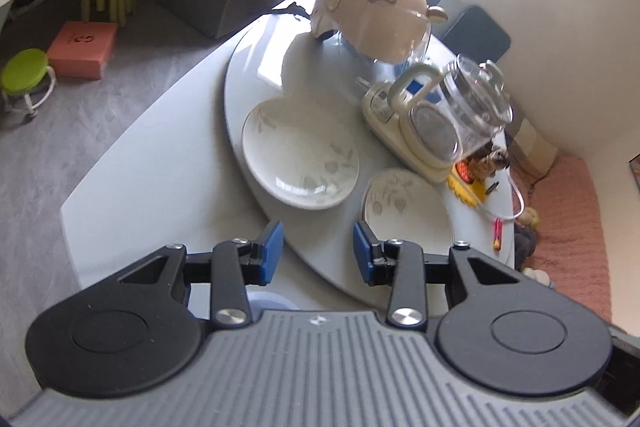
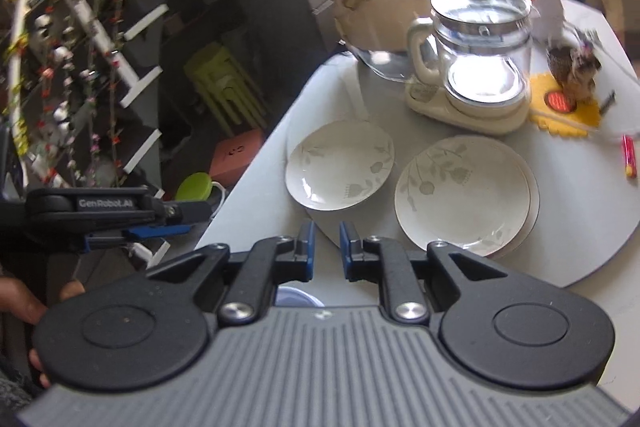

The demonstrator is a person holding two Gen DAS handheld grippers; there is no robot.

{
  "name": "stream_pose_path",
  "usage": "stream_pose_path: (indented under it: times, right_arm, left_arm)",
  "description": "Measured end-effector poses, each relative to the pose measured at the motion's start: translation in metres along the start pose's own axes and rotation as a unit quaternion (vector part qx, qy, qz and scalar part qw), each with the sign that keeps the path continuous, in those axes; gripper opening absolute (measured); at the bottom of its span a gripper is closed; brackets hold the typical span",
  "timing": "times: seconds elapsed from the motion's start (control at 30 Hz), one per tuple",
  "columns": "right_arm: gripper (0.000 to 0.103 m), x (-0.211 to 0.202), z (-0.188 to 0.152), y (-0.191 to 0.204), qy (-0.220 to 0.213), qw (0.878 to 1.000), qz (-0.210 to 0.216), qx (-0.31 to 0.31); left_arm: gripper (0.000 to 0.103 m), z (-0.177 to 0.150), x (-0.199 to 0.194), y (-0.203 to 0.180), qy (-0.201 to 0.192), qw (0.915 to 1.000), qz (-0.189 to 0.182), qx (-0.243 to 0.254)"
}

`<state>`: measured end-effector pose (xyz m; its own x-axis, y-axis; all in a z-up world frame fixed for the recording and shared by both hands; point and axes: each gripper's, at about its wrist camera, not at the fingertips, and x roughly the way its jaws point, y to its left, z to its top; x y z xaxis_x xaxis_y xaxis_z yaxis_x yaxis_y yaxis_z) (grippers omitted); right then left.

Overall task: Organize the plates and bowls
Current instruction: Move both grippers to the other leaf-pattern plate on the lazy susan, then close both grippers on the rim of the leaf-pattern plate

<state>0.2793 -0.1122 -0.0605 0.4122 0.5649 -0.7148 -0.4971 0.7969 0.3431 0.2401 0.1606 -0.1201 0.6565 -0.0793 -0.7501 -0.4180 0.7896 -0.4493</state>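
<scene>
Two grippers hang empty short of the dishes, left gripper (image 1: 319, 251) partly open with the single plate (image 1: 300, 157) ahead, right gripper (image 2: 324, 247) nearly closed with the plate stack (image 2: 466, 191) ahead-right; next, probably, lifting the single plate onto it.

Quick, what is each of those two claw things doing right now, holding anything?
Left gripper: open, nothing between its blue pads, above the table's edge.
Right gripper: nearly closed, a narrow gap left, holding nothing.
</scene>
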Motion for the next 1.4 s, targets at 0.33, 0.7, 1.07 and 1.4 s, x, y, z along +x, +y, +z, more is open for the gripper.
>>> stream_pose_path:
  times: [0.33,0.7,1.07,1.4]
  right_arm:
    - [0.017,0.055,0.021,0.007,0.025,0.998,-0.054,0.033]
    - [0.027,0.127,0.013,0.002,0.065,0.985,-0.092,0.128]
    - [0.037,0.17,0.007,-0.001,0.067,0.961,-0.125,0.237]
    - [0.037,0.212,-0.001,-0.016,0.069,0.945,-0.155,0.279]
  left_arm:
    - [0.043,0.063,0.06,0.024,0.01,0.9982,-0.022,0.054]
    - [0.059,0.115,0.158,0.065,0.1,0.9871,-0.059,0.11]
    - [0.059,0.15,0.237,0.085,0.139,0.9684,-0.088,0.188]
    - [0.058,0.156,0.29,0.088,0.165,0.9605,-0.102,0.199]
